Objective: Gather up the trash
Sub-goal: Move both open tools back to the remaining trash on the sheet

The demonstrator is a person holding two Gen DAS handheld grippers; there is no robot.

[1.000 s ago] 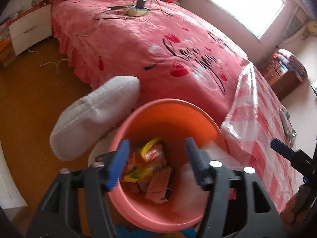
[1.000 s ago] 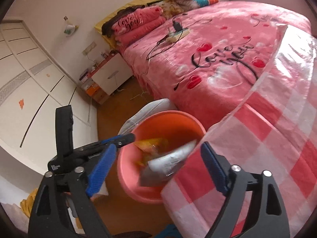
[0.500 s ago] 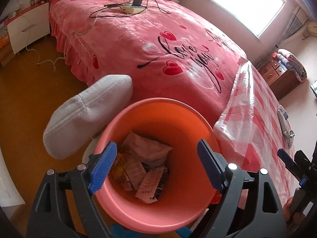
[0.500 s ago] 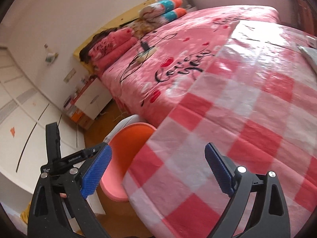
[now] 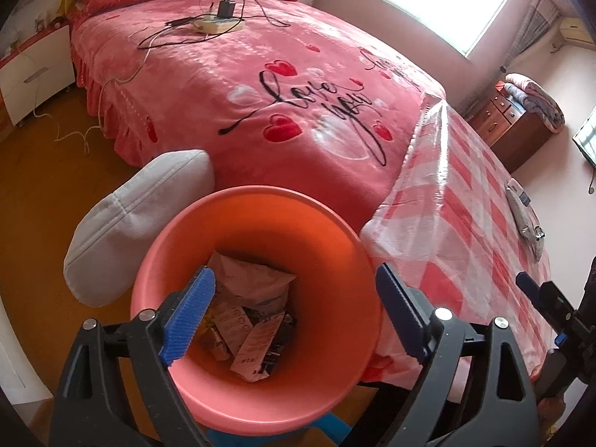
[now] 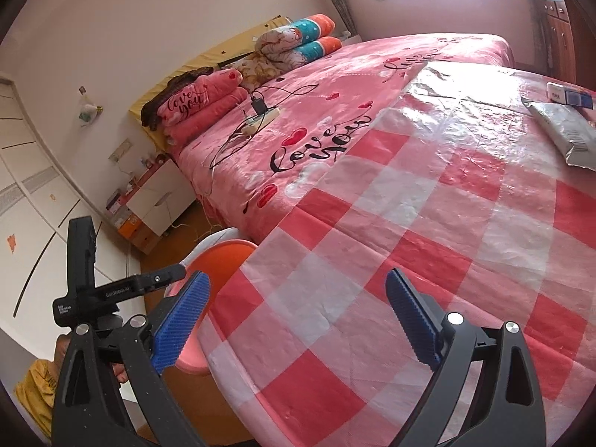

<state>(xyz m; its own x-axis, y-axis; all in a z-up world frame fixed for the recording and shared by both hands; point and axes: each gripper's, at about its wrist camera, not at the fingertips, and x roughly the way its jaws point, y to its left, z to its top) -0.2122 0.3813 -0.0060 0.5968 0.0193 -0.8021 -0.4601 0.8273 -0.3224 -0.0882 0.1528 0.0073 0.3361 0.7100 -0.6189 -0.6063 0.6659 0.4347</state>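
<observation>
Two hand-held grippers: both in view, both empty.
Left hand-held gripper point(image 5: 294, 316): jaws spread wide, hovering directly above the orange bin point(image 5: 335, 231), looking down into it.
Right hand-held gripper point(image 6: 298, 320): jaws spread wide, nothing between them, over the checkered counter cover point(image 6: 428, 223) beside the bin.
Bin contents: crumpled wrappers point(image 5: 249, 316) lie at the bottom of the bin.
Remaining trash: a silver snack bag point(image 6: 566, 130) lies flat on the counter cover, on the far side from the bin; a blue-and-white box point(image 6: 568, 95) sits just beyond it.
Key relation: the snack bag lies ahead and to the right of the right hand-held gripper, well apart from it; its long axis runs diagonally, from far-left to near-right in the right wrist view.
Nearer hand: right, judged from both views; the left is parked at the bin.
Next move, judged: right hand-held gripper reaches away from the bin and closes across the bag's short width.
Risk: thin foil may slide on the glossy cover.
</observation>
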